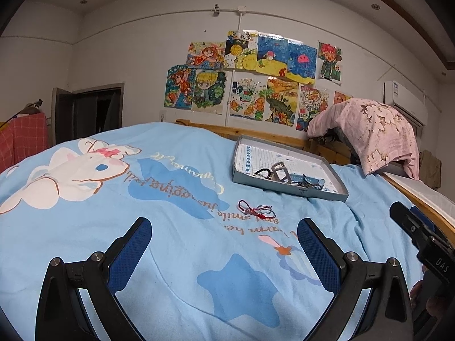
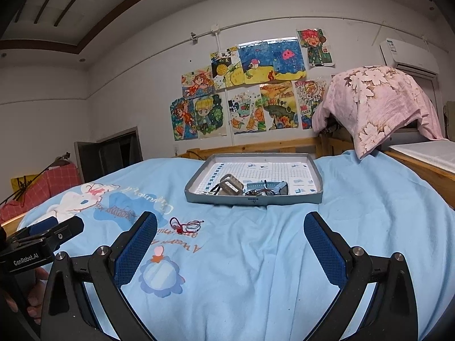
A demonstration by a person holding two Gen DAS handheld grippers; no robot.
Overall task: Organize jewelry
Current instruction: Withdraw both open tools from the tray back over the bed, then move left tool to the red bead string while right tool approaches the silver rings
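Observation:
A red cord bracelet lies loose on the light blue bedspread, a little ahead of my left gripper, which stands open and holds nothing. Behind it rests a shallow grey box lid holding several pieces: a dark cord, a grey clasp-like item and a blue strap. In the right wrist view the red cord bracelet sits ahead and to the left of my right gripper, open and empty too. The grey box lid stands straight ahead of it.
A wooden bed frame runs behind the box, with a pink floral cloth draped over something at the right. Children's drawings cover the wall. The other gripper's body shows at the left, held by a hand.

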